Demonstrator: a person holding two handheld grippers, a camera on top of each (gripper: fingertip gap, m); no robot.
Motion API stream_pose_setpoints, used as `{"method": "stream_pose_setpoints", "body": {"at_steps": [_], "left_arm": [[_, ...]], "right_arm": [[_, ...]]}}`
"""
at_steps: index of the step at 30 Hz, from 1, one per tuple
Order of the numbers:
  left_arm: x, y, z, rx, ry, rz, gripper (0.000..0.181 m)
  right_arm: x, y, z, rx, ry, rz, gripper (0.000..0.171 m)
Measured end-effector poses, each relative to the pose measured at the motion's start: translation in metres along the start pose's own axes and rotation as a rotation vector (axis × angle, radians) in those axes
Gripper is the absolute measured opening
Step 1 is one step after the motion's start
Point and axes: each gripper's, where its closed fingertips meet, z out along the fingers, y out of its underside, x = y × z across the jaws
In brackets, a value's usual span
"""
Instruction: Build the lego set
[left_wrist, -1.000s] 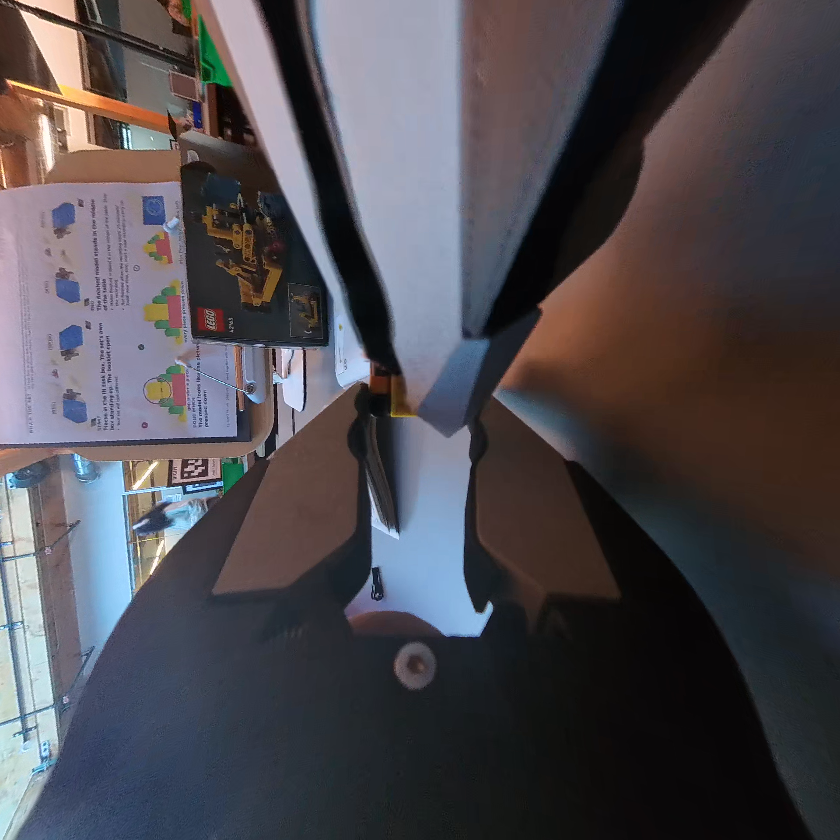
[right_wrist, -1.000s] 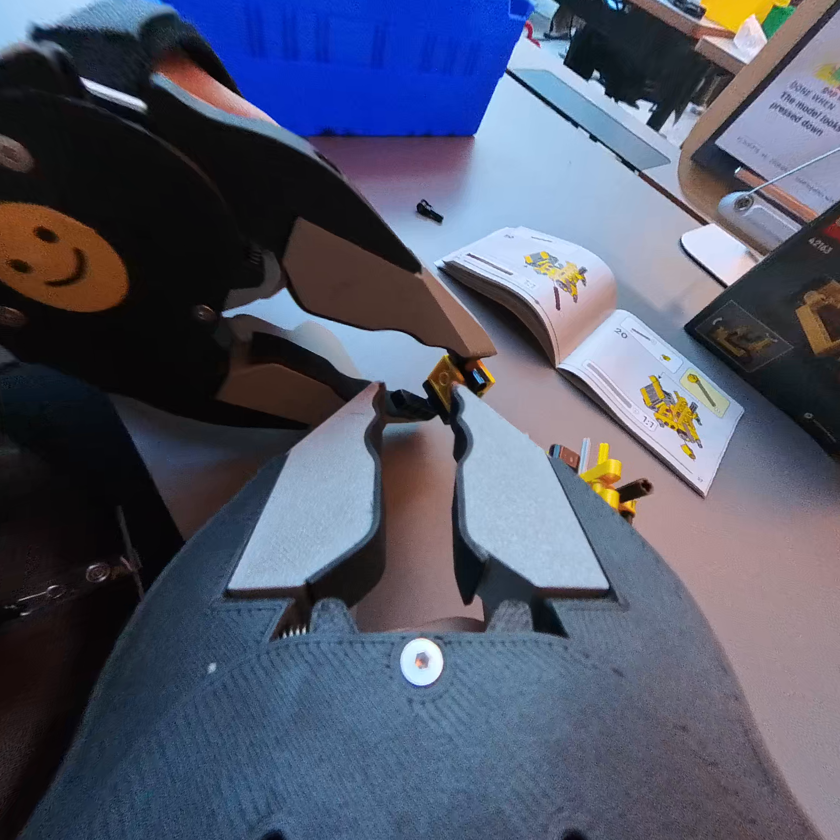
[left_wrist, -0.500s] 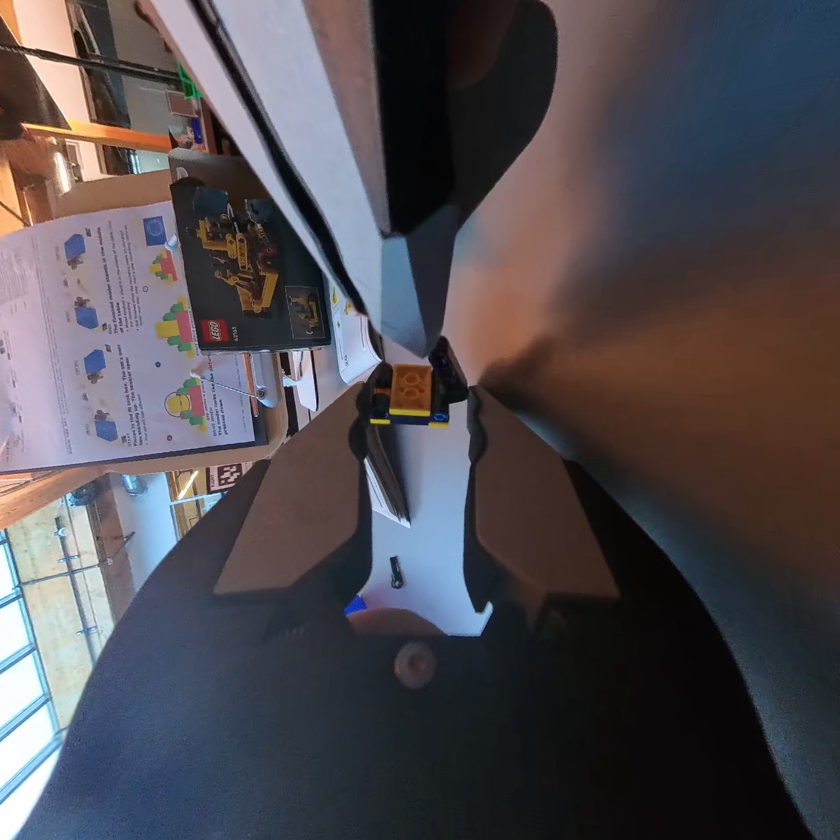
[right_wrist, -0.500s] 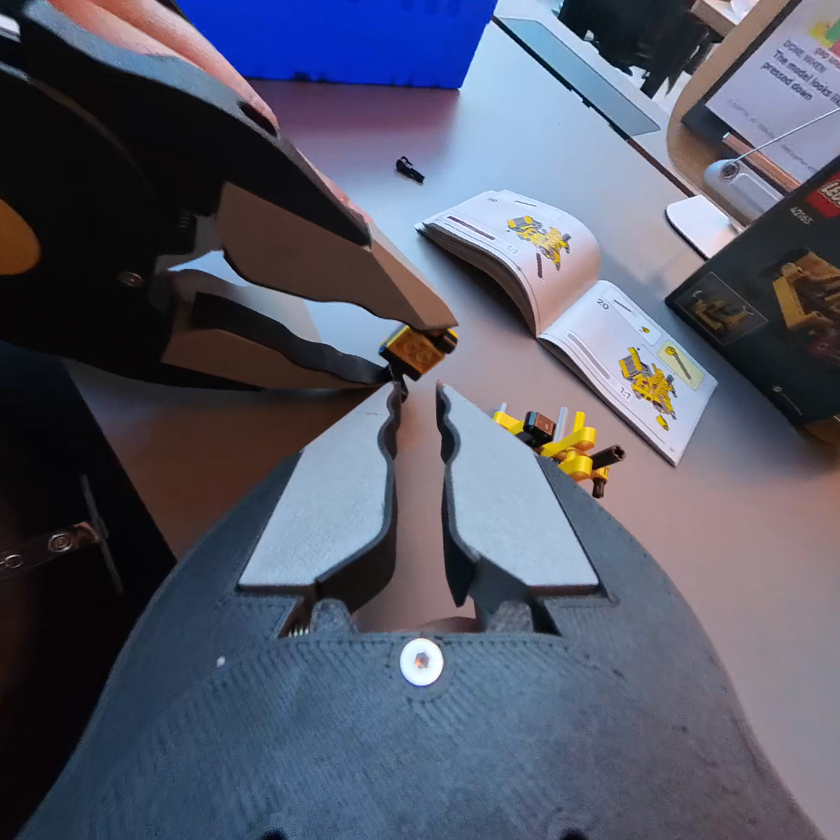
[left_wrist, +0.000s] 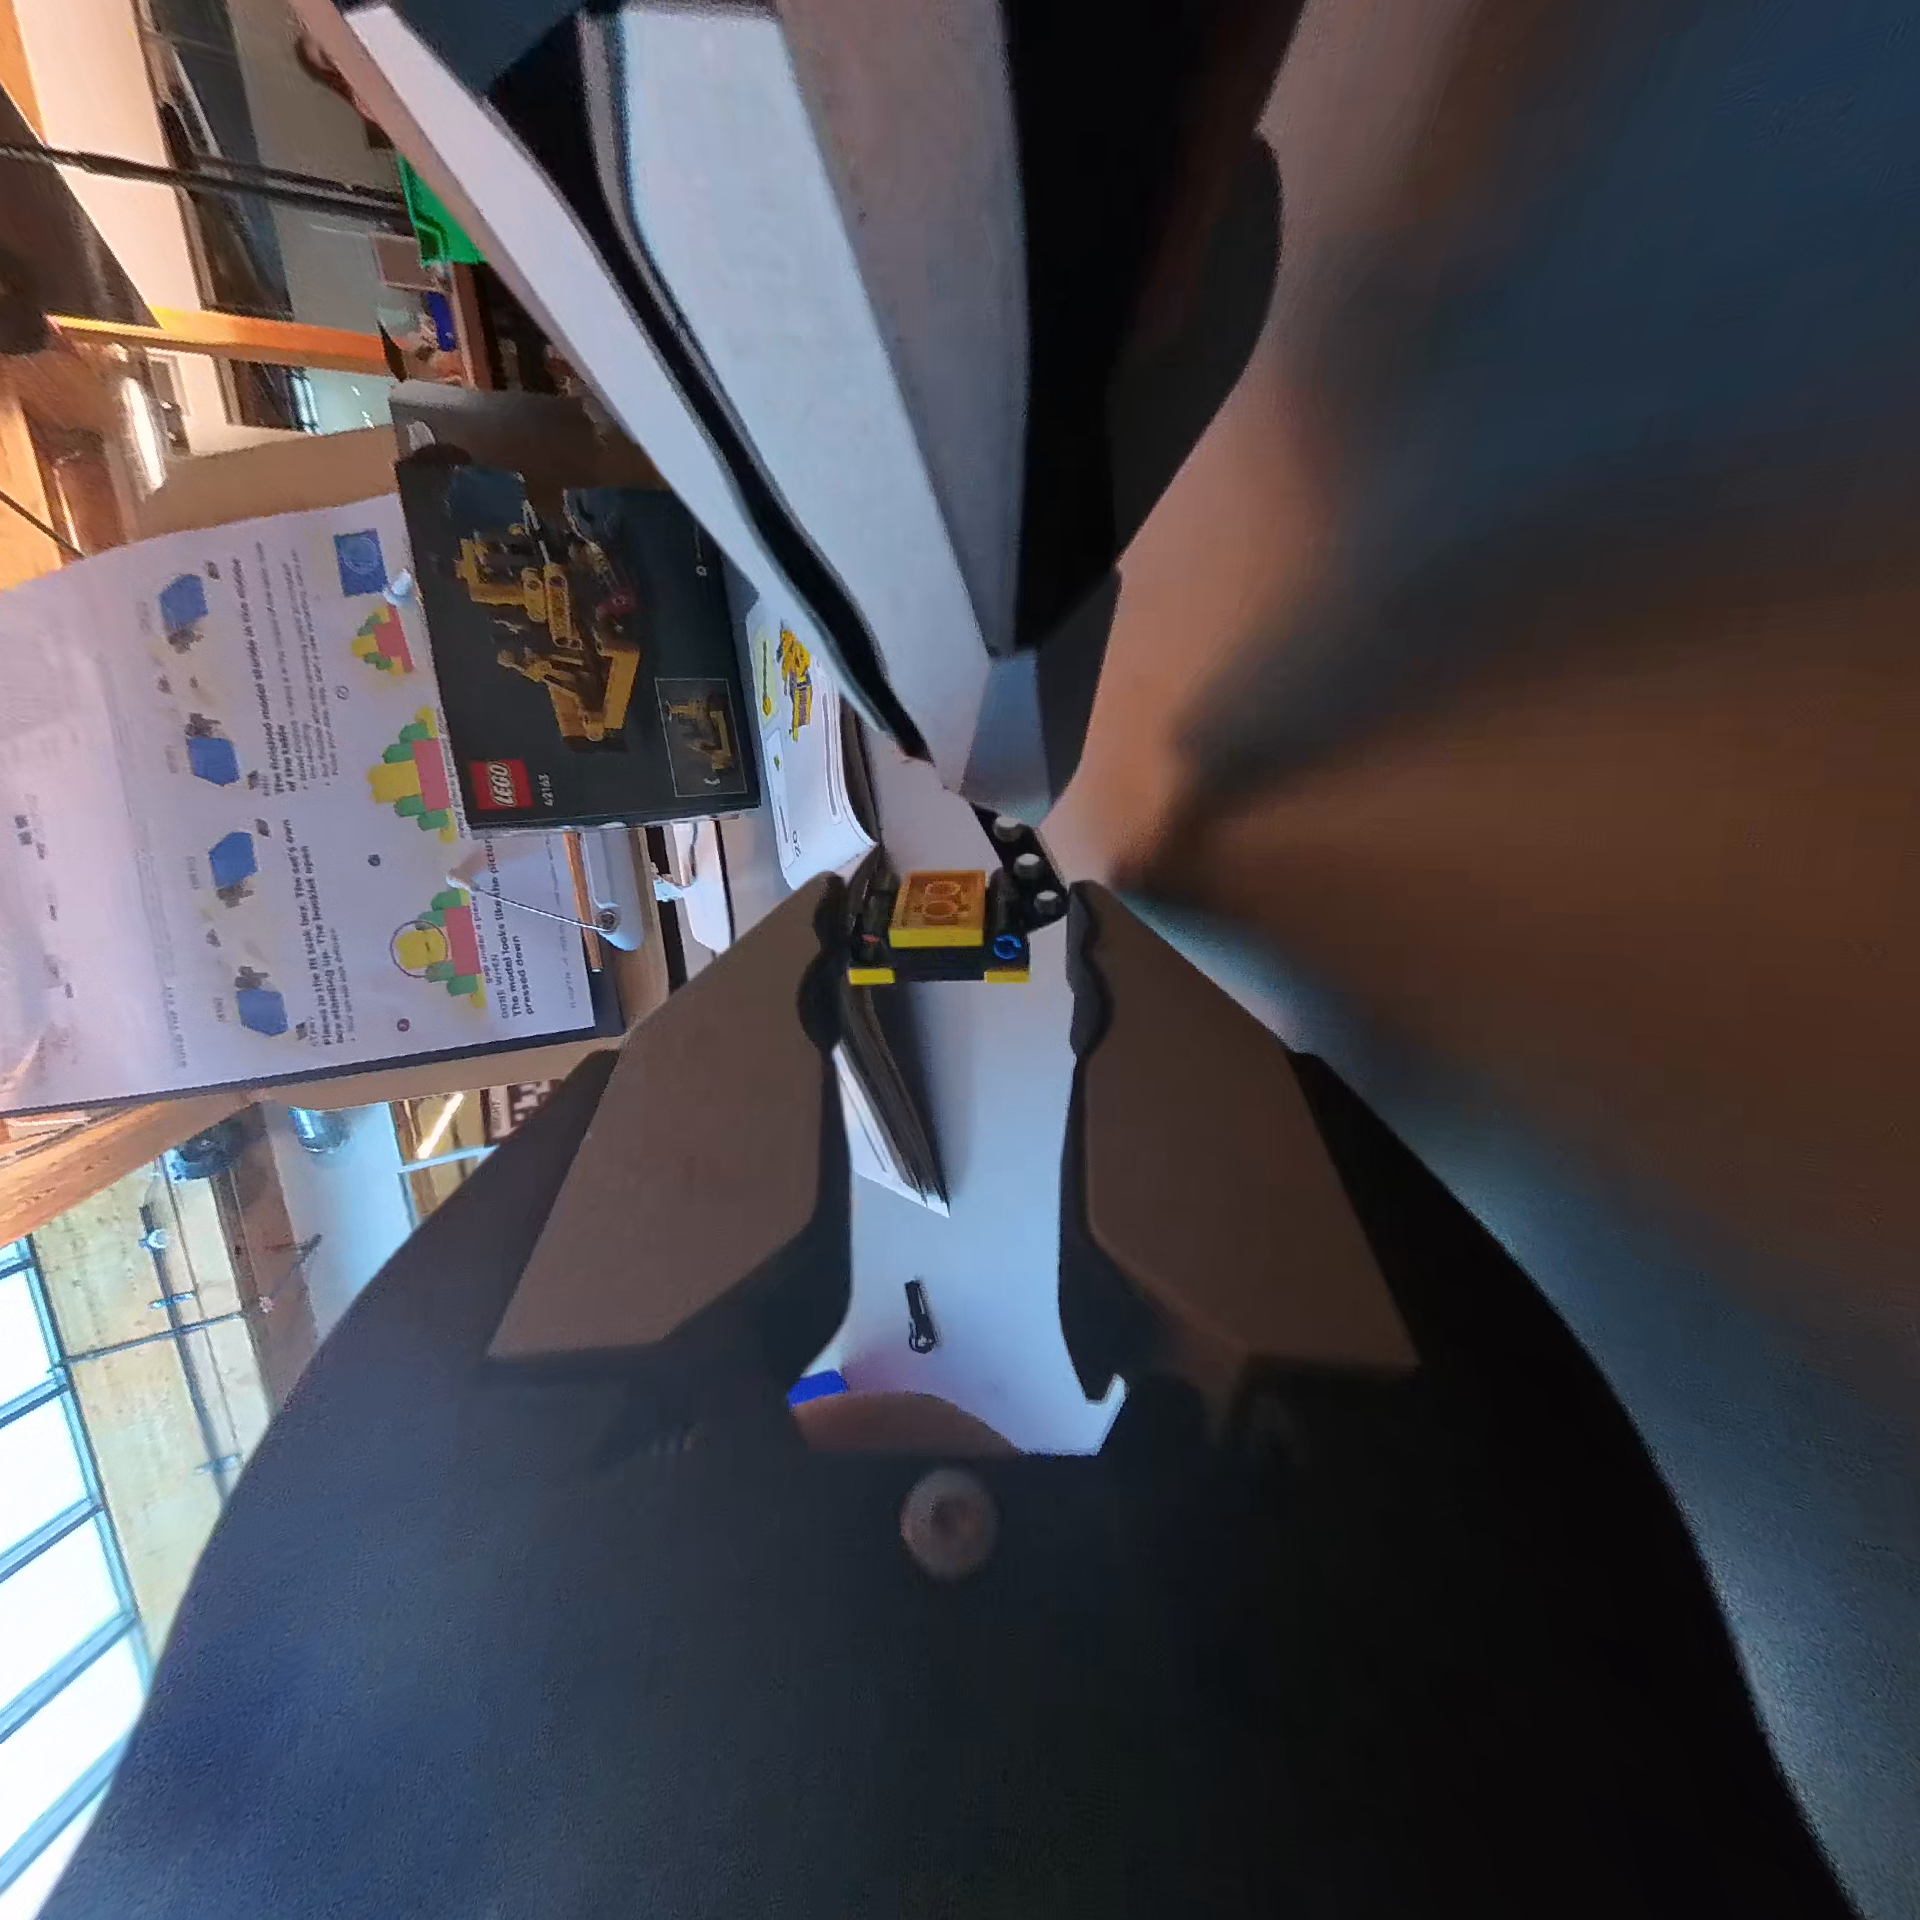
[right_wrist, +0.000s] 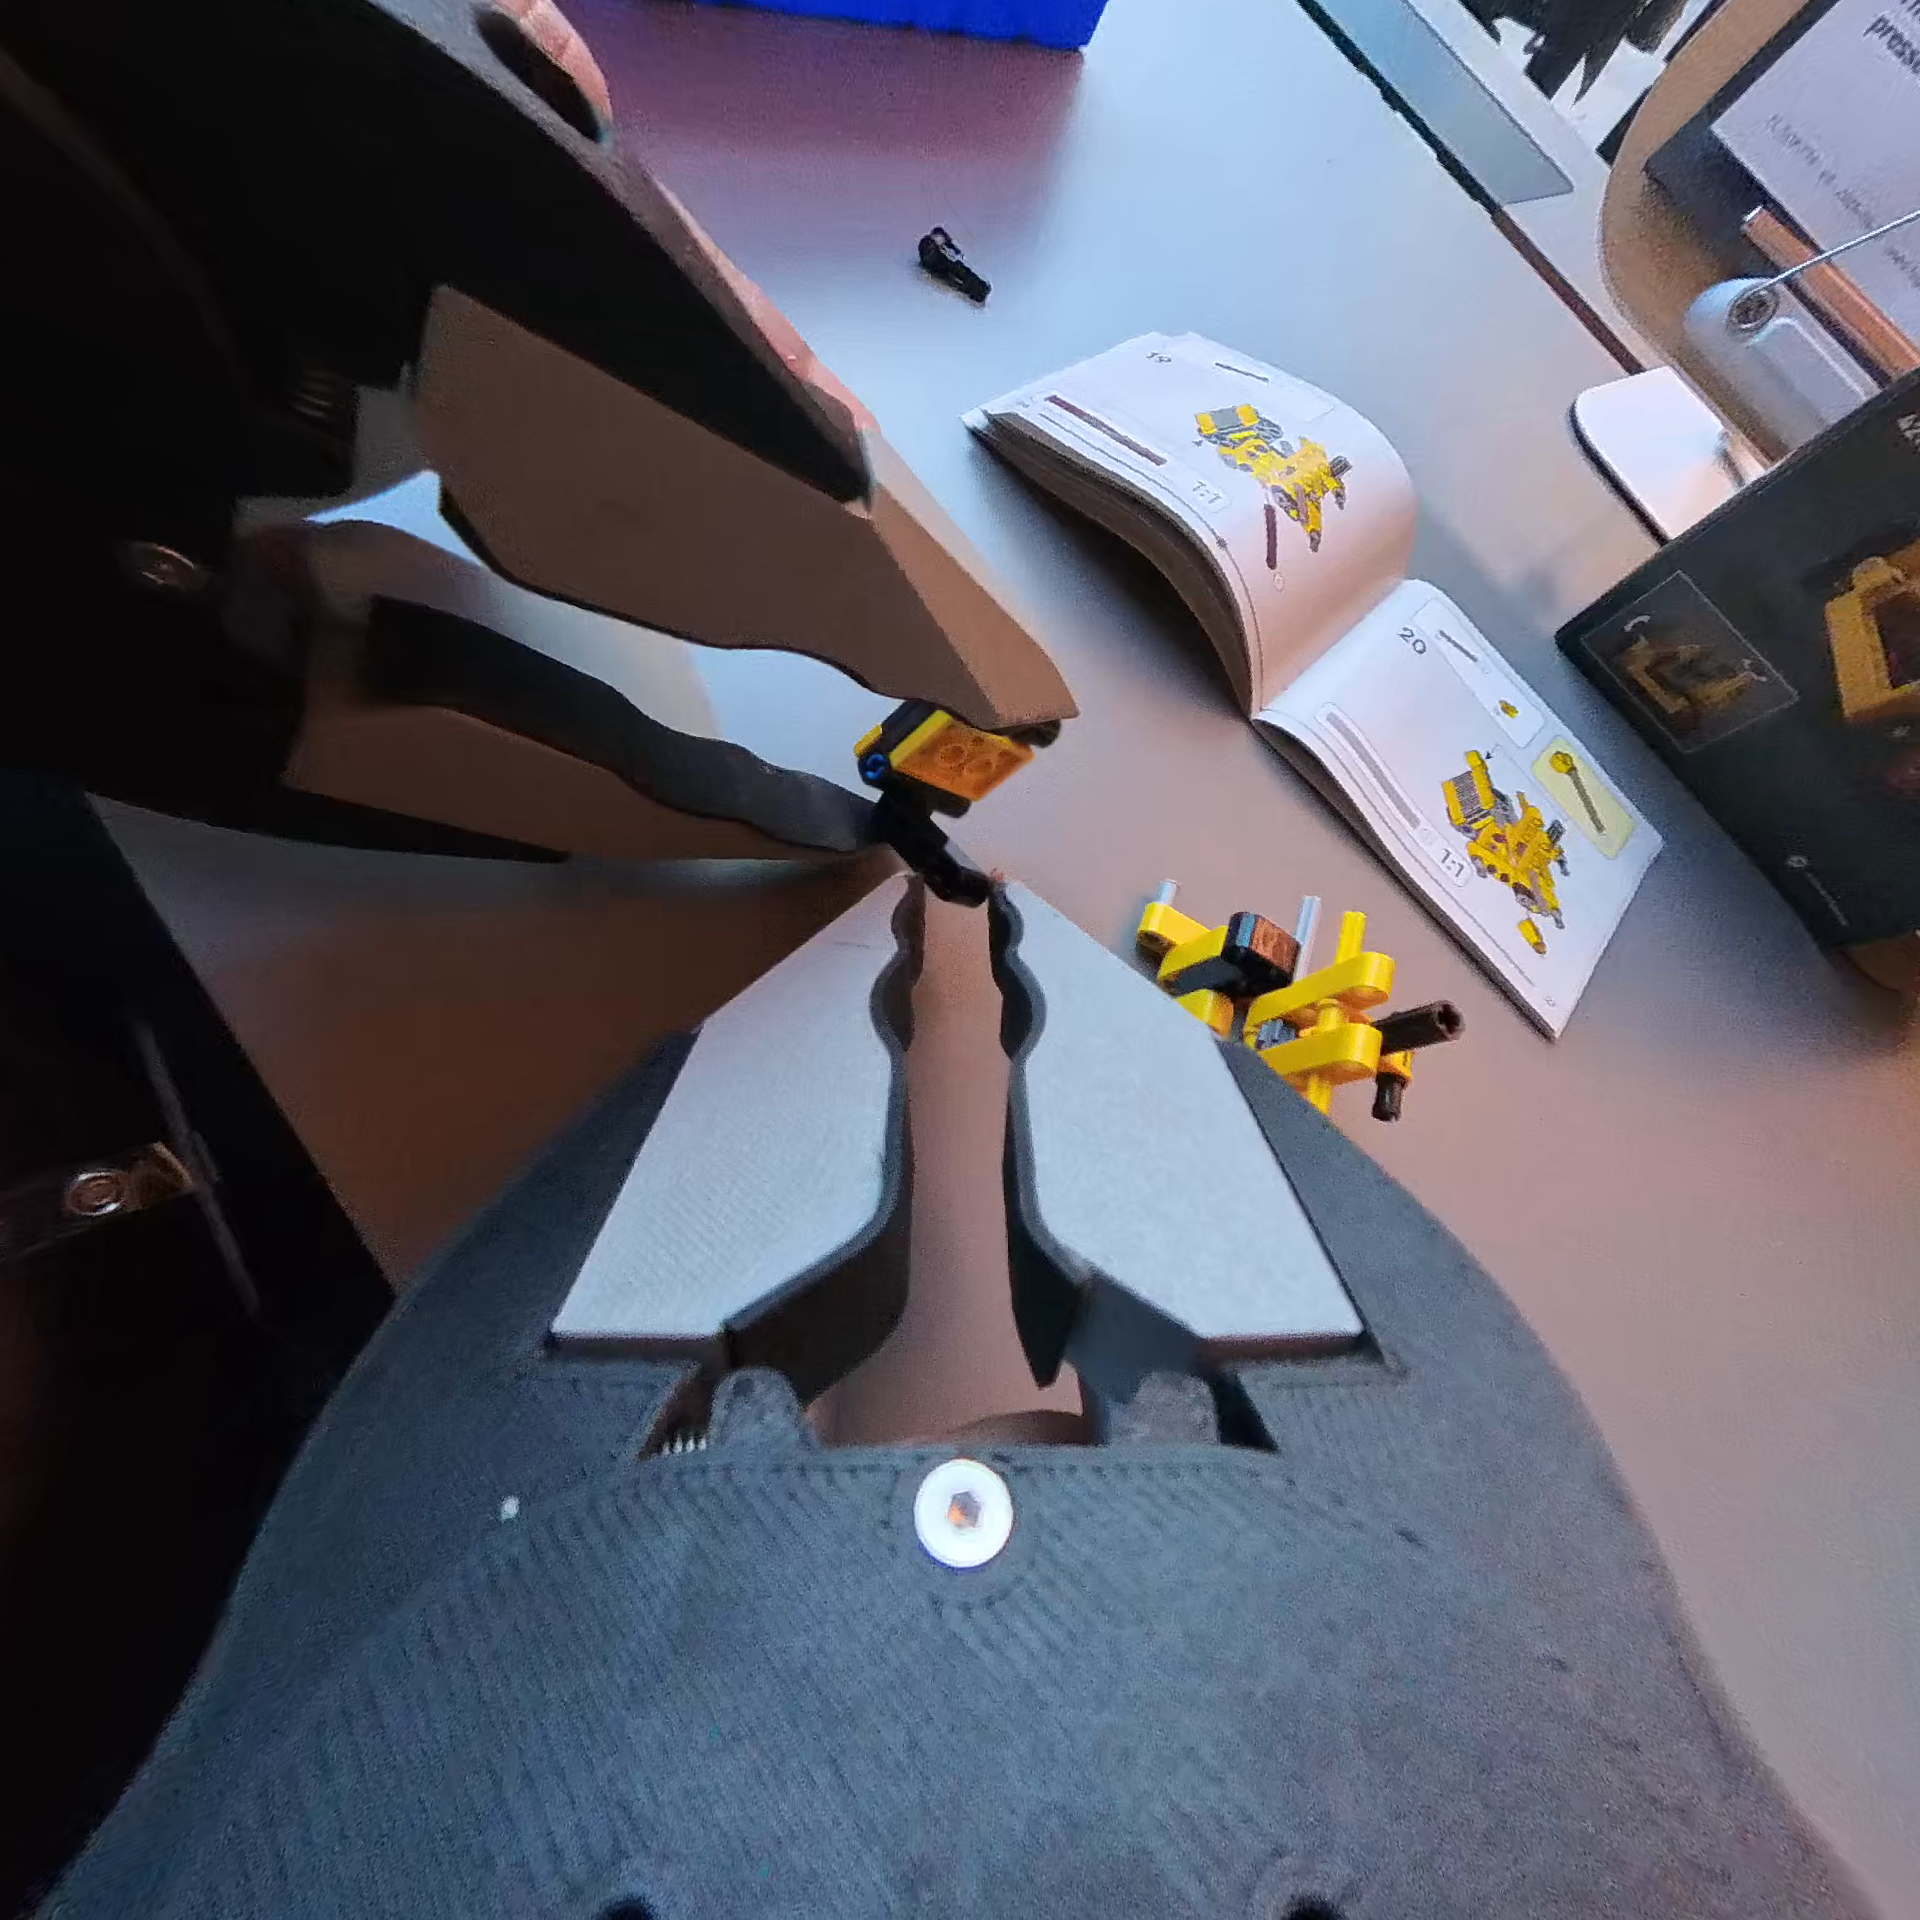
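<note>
Black plate (right_wrist: 940, 857) newly at right gripper (right_wrist: 951, 894) — grip unclear, half-hidden.

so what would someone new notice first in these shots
The small yellow and black lego piece held in the air by the left gripper, with the right gripper pinching its black plate. Behind it on the grey table lie an open booklet and a half-built yellow model.
</note>
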Motion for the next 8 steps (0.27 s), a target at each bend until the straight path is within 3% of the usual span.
{"method": "stream_pose_setpoints", "body": {"at_steps": [1, 8], "left_arm": [[0.0, -0.001, -0.001, 0.007, -0.003, 0.007, 0.039], [0.01, -0.016, -0.007, 0.112, 0.093, -0.049, 0.039]], "right_arm": [[0.0, 0.001, 0.0, -0.001, -0.001, -0.005, 0.009], [0.008, 0.016, 0.006, -0.085, 0.04, -0.078, 0.0]]}}
